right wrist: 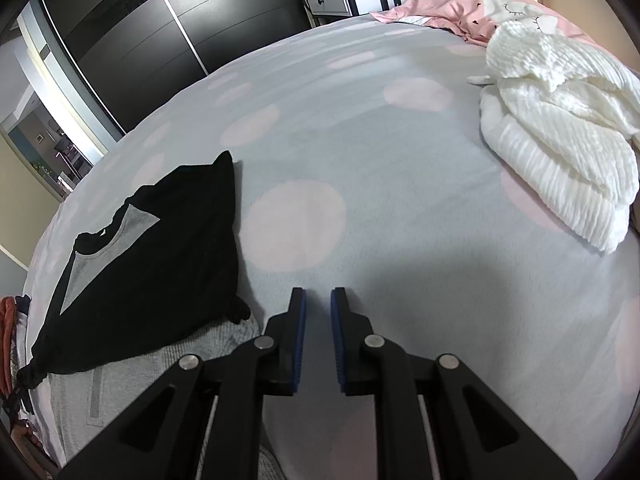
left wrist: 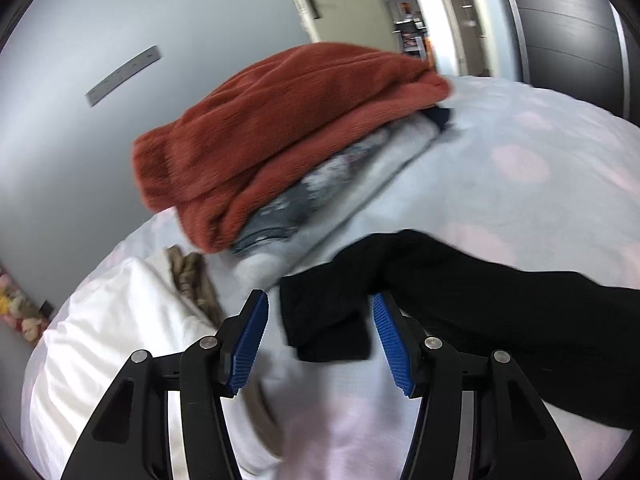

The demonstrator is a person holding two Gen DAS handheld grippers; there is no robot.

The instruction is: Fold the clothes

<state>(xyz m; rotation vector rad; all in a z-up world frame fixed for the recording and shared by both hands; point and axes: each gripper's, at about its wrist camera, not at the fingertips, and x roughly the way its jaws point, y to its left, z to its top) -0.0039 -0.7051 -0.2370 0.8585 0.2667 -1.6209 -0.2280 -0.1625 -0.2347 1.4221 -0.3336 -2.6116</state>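
- One wide bed cover (right wrist: 400,184), grey with pale pink dots, fills both views and carries everything else.
- Black garment (right wrist: 168,264), with a grey panel near its neckline, lies flat at nine o'clock of the right gripper; in the left wrist view its dark edge (left wrist: 500,296) reaches between the left gripper's fingers.
- White ribbed knit (right wrist: 560,140) sits bunched at two o'clock, well apart from the black garment.
- Rust-red sweater (left wrist: 288,128) tops a folded stack at twelve o'clock of the left gripper, over grey clothes (left wrist: 320,200).
- White pillow (left wrist: 120,340) rests at eight o'clock.
- Left gripper (left wrist: 322,308): jaws spread wide, clamping nothing.
- Right gripper (right wrist: 318,300): jaws a narrow gap apart, empty, above bare cover.
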